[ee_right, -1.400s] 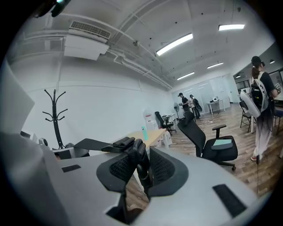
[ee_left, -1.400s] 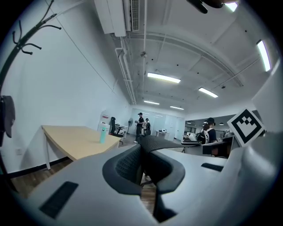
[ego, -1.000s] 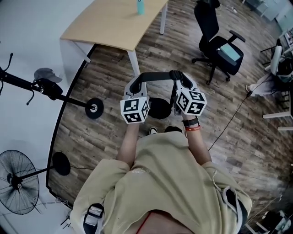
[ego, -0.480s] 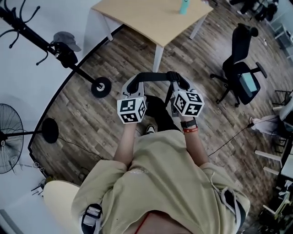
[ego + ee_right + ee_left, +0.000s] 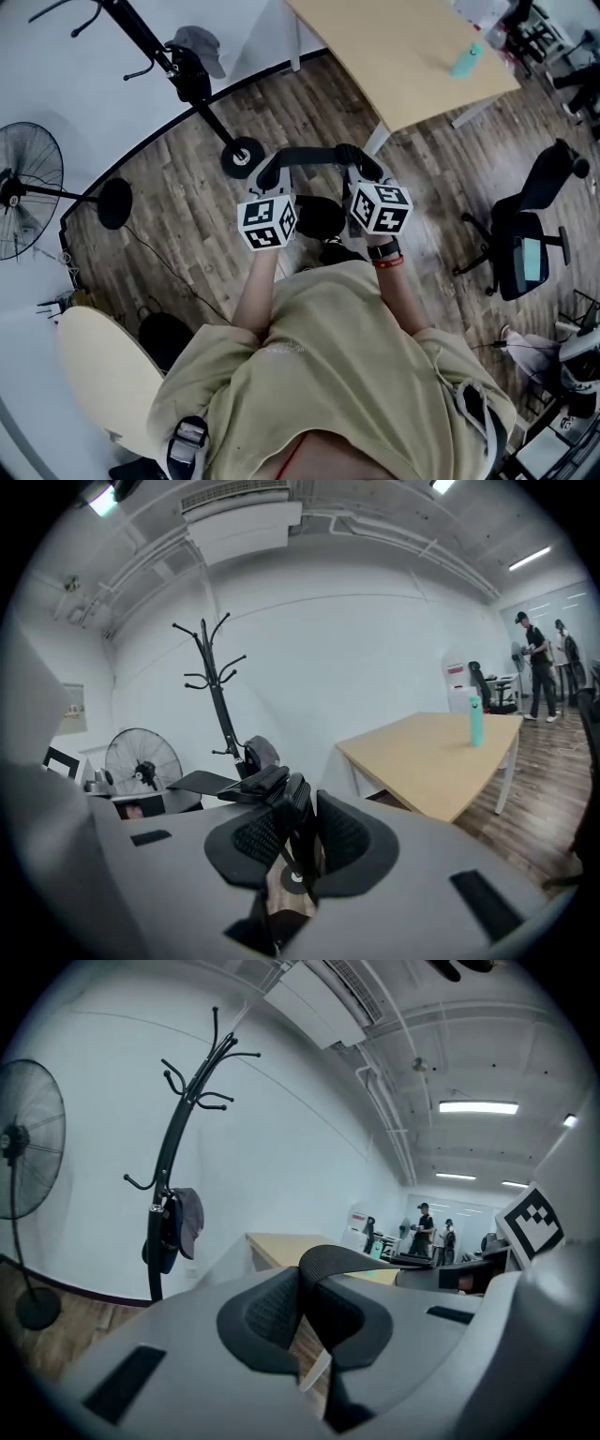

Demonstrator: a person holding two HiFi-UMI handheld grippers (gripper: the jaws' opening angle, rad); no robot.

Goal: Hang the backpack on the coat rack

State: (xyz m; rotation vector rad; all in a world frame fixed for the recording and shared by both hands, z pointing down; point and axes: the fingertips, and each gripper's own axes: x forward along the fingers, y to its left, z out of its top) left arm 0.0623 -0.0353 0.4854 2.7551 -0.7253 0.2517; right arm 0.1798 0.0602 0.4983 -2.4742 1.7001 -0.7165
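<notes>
Far to the left of your left fingers stands the fan [image 5: 28,178]. The coat rack [image 5: 159,47] is ahead of those fingers and a bit to the left, well apart from them. A grey cap [image 5: 199,42] hangs on it.

Your left gripper [image 5: 271,172] has its fingers squeezed tight on a black strap [image 5: 314,153]. The strap runs across from your left fingers to your right fingers. The backpack [image 5: 321,217] hangs under the strap, between the two grippers and above the wood floor [image 5: 187,225].

Your right gripper [image 5: 362,167] pinches the other end of the strap, and the strap keeps its fingers a little apart.

Ahead and to the right of your right fingers is the table [image 5: 403,56], with a blue-green bottle [image 5: 466,60] on it. A black chair [image 5: 530,248] stands far to the right.
</notes>
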